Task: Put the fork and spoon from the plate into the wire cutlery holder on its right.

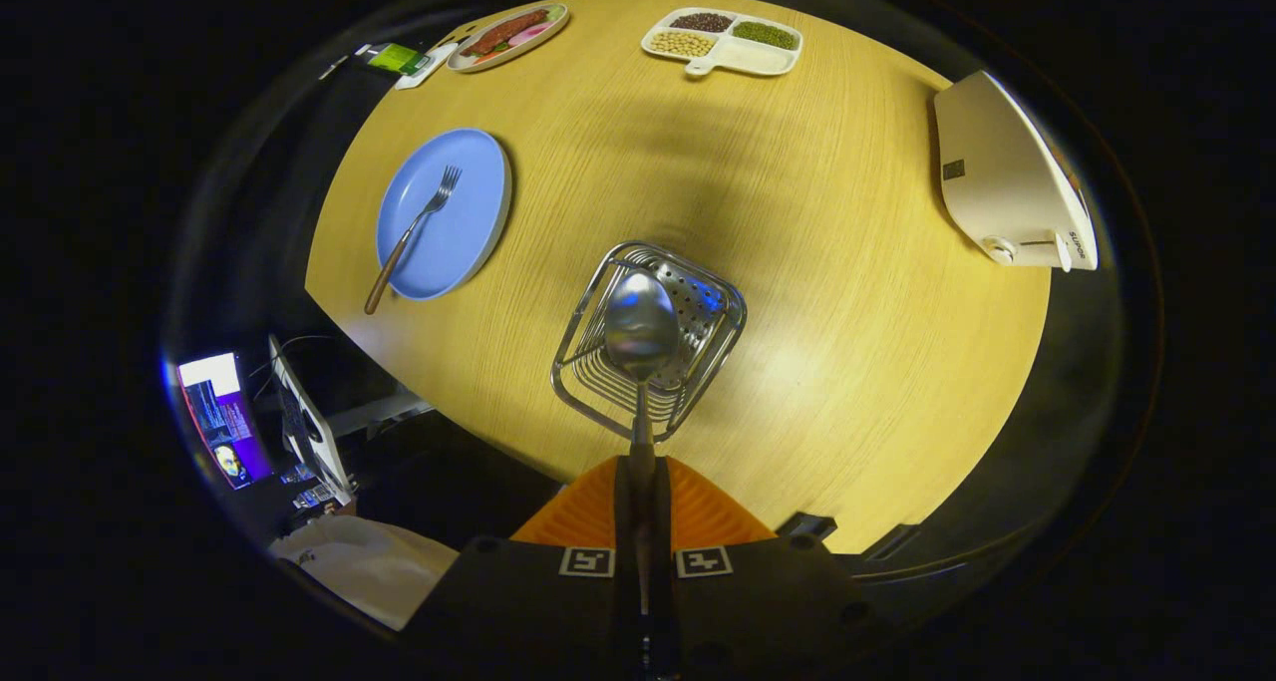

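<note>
My gripper [640, 467] looks straight down at the wooden table [817, 292]. Its orange fingers [588, 511] are shut on the handle of a metal spoon [640, 330], whose bowl hangs just ahead of them, over the mouth of the wire cutlery holder [598, 362]. I cannot tell whether the spoon's bowl is inside the holder or above it. To the left of the holder lies a blue plate [469, 232] with a wooden-handled fork [411, 234] across it, tines pointing away, handle sticking over the plate's near rim.
A white divided tray [758, 58] with beans and grains sits at the far side of the table. A plate of food [506, 35] lies at the far left. A white appliance [1007, 177] stands to the right. A monitor [221, 417] is below the table's left edge.
</note>
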`<state>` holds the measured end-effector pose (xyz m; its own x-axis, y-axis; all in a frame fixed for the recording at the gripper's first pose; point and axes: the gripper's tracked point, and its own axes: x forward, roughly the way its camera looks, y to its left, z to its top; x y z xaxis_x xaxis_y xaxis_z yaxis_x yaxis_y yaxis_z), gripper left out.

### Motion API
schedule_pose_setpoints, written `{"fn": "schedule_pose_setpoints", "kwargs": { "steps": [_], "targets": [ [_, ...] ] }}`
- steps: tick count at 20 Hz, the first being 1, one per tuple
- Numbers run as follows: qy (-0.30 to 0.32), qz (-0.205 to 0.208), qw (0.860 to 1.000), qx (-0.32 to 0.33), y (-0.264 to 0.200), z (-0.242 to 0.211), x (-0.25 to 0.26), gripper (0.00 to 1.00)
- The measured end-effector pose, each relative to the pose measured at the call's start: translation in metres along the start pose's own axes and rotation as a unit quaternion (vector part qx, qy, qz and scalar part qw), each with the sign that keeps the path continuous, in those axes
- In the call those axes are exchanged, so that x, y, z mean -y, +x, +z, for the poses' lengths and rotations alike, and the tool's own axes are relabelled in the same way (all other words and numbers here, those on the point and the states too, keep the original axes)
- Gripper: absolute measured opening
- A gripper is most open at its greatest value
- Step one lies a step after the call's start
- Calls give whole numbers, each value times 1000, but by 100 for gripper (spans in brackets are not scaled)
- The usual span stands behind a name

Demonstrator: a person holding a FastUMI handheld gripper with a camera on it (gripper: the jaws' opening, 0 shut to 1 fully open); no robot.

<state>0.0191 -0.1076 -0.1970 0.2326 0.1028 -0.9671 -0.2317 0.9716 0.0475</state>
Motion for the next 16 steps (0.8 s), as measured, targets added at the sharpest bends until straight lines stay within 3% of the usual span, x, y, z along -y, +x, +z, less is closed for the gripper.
{"fn": "schedule_pose_setpoints", "kwargs": {
  "steps": [7, 8, 12, 14, 16],
  "targets": [
    [24, 5, 1000, 2, 0, 21, -2, 18],
    [23, 9, 1000, 10, -1, 23, -5, 37],
    [16, 23, 998, 56, -17, 30, -16, 91],
    [23, 37, 995, 88, -28, 35, -25, 100],
    [27, 41, 991, 125, -39, 39, -33, 99]
  ]
}}
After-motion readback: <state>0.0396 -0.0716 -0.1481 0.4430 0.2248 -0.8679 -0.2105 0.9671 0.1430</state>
